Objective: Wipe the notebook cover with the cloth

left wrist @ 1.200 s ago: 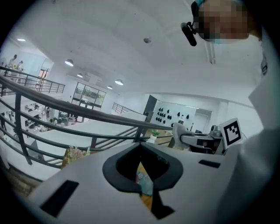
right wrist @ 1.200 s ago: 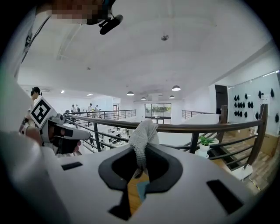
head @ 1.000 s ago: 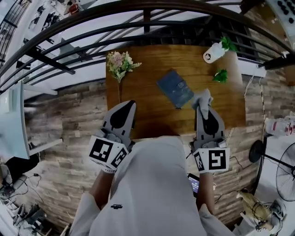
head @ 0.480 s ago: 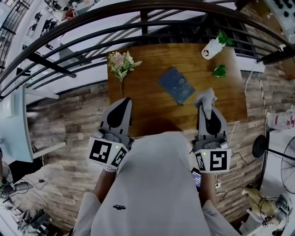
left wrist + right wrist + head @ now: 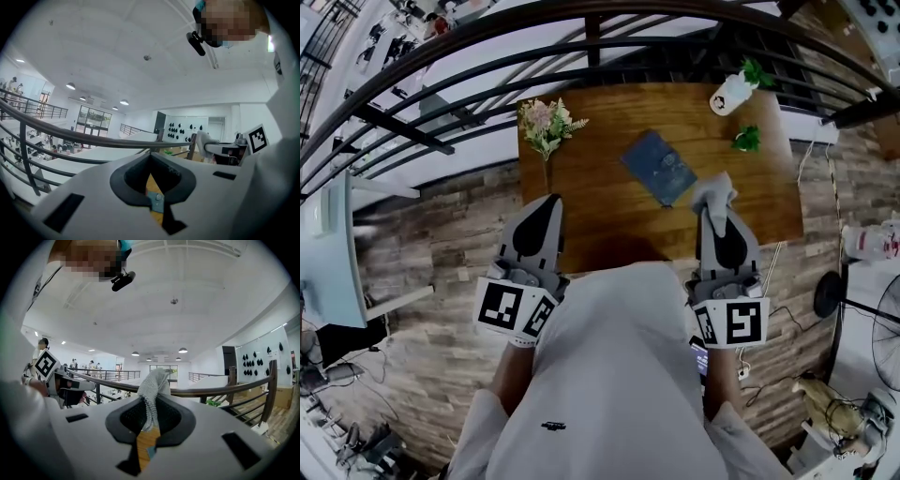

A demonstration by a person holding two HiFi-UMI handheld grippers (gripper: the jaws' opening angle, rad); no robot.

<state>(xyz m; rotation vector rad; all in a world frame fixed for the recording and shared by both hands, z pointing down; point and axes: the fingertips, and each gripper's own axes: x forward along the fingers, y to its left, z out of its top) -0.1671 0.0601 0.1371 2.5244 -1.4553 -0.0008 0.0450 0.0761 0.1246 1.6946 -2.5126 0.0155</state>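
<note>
Table (image 5: 600, 220) of brown wood, seen from above in the head view only, set against a dark curved railing (image 5: 581, 56) at its far edge. The two gripper views look out level over that railing (image 5: 206, 391) into a white hall and show the table only as a sliver of wood between the jaws.

Left gripper (image 5: 550, 201), over the table's near left edge, well apart from the notebook. Its own view shows the left gripper (image 5: 151, 161) with jaws together and nothing between them.

Right gripper (image 5: 713, 212), over the near right part of the table. Its own view shows the right gripper (image 5: 149, 405) clamped on a white knitted cloth (image 5: 153, 384) that stands up out of the jaws.

Notebook (image 5: 659, 167), dark blue, flat on the table's middle; long axis diagonal, far end toward the left, near end toward the right gripper.

Flowers (image 5: 546, 124), pink and green, at the far left corner.

Cloth (image 5: 713, 192), just beside the notebook's near right corner; contact cannot be told.
</note>
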